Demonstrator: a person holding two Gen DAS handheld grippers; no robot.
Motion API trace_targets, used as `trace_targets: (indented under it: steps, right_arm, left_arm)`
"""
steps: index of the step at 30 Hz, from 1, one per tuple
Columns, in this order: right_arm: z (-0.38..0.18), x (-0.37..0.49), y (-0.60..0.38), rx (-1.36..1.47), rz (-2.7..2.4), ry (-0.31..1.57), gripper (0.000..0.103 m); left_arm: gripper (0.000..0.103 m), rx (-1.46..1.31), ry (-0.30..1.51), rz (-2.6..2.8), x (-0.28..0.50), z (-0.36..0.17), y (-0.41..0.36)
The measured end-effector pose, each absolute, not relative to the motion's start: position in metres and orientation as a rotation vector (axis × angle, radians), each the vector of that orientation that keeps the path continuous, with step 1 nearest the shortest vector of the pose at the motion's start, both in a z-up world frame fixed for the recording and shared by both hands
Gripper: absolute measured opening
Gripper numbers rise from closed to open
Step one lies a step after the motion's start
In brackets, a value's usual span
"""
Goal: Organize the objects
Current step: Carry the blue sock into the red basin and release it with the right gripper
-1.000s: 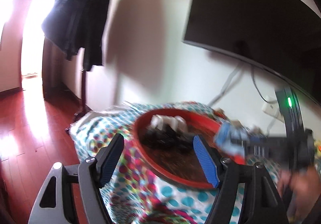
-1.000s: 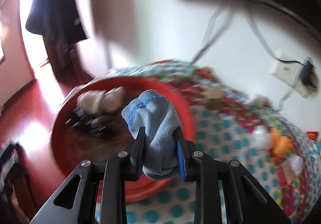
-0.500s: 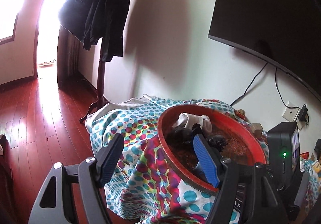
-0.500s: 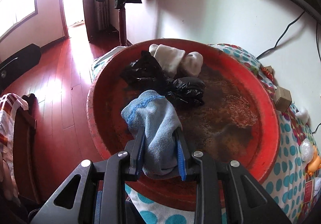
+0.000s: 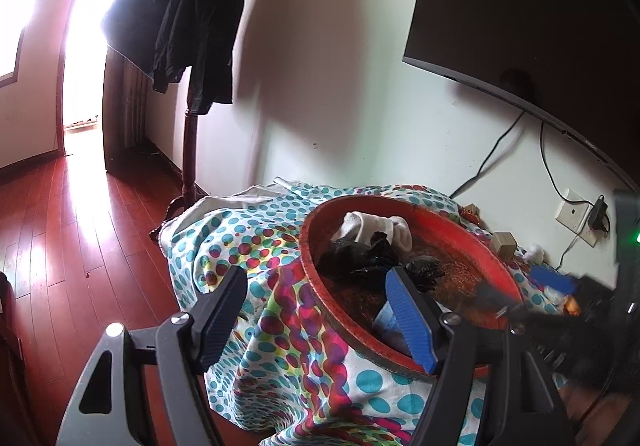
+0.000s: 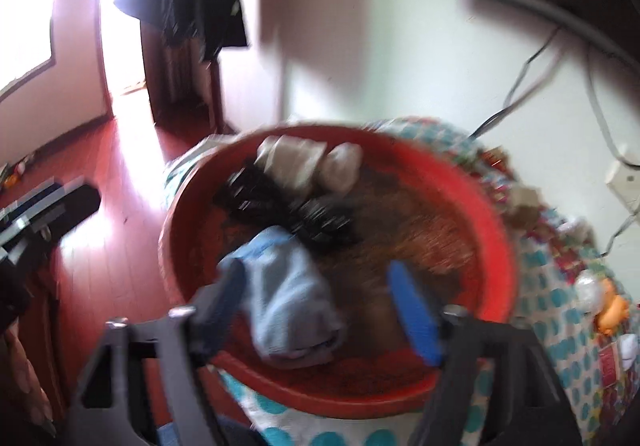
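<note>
A red round basin (image 5: 476, 246) (image 6: 496, 238) stands on a polka-dot cloth. In it lie white socks (image 5: 376, 226) (image 6: 308, 162), black socks (image 5: 356, 258) (image 6: 280, 206) and a light blue sock (image 6: 288, 294), seen partly in the left wrist view (image 5: 386, 320). My right gripper (image 6: 316, 306) is open above the basin's near side, the blue sock lying loose between its fingers. My left gripper (image 5: 320, 310) is open and empty at the basin's left rim. The right wrist view is blurred.
The dotted cloth (image 5: 256, 238) covers a low table by the wall. A wall television (image 5: 520, 6), cables and a socket (image 5: 576, 214) are at right. A coat stand with dark jackets (image 5: 188, 6) is at left. Small toys (image 6: 608, 306) lie on the cloth right of the basin.
My right gripper has opened and let go of the light blue sock, which now lies in the basin. The right gripper is pulling back. The left gripper stays open.
</note>
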State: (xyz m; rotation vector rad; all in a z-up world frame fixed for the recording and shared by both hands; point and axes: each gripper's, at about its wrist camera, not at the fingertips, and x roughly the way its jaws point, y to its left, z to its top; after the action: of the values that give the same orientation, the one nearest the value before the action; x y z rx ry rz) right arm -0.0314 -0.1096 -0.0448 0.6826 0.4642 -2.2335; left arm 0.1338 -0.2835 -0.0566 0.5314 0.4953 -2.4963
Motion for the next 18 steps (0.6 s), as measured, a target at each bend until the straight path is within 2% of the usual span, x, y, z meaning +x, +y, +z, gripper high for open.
trace_targets:
  steps: [7, 12, 18]
  right_arm:
    - [-0.043, -0.121, 0.038, 0.818, -2.650, 0.393, 0.090]
    - [-0.064, -0.167, 0.176, 1.015, -2.923, 0.258, 0.090]
    - [-0.073, -0.182, 0.268, 1.090, -3.055, 0.070, 0.090]
  left_arm:
    - [0.074, 0.677, 0.478, -2.673, 0.113, -0.064, -0.255]
    - [0.074, 0.708, 0.331, -2.829, 0.104, -0.064, -0.209]
    - [0.074, 0.841, 0.127, -2.946, 0.079, -0.073, -0.147]
